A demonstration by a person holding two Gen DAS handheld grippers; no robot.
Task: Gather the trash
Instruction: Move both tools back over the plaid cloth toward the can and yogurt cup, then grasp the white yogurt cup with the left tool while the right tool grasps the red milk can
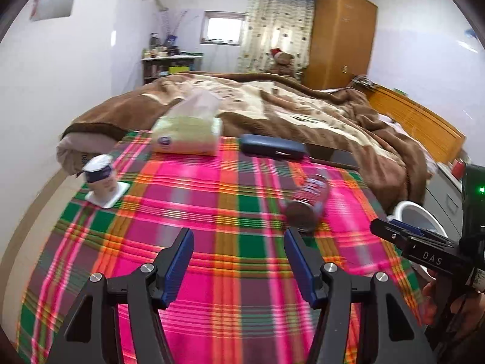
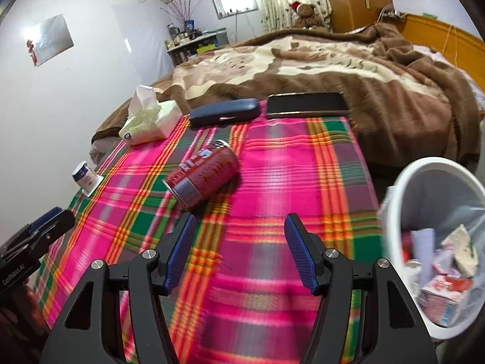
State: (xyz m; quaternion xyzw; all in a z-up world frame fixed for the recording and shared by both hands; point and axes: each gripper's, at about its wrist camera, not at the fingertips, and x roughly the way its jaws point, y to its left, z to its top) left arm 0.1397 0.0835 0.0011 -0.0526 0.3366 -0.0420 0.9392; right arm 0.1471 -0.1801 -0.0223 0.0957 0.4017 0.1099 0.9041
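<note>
A red drink can (image 1: 307,201) lies on its side on the plaid cloth (image 1: 212,212); it also shows in the right wrist view (image 2: 203,176). An upturned white yogurt cup (image 1: 101,183) stands at the left edge, and shows in the right wrist view (image 2: 86,179). My left gripper (image 1: 239,257) is open and empty, just short of the can. My right gripper (image 2: 239,254) is open and empty, the can ahead to its left. A white trash bin (image 2: 394,212) with wrappers stands to the right of the table.
A tissue pack (image 2: 150,121), a dark blue glasses case (image 2: 225,112) and a black tablet (image 2: 306,104) lie at the cloth's far edge. A bed with a brown blanket (image 2: 333,69) lies beyond. The right gripper shows at the left view's right edge (image 1: 409,239).
</note>
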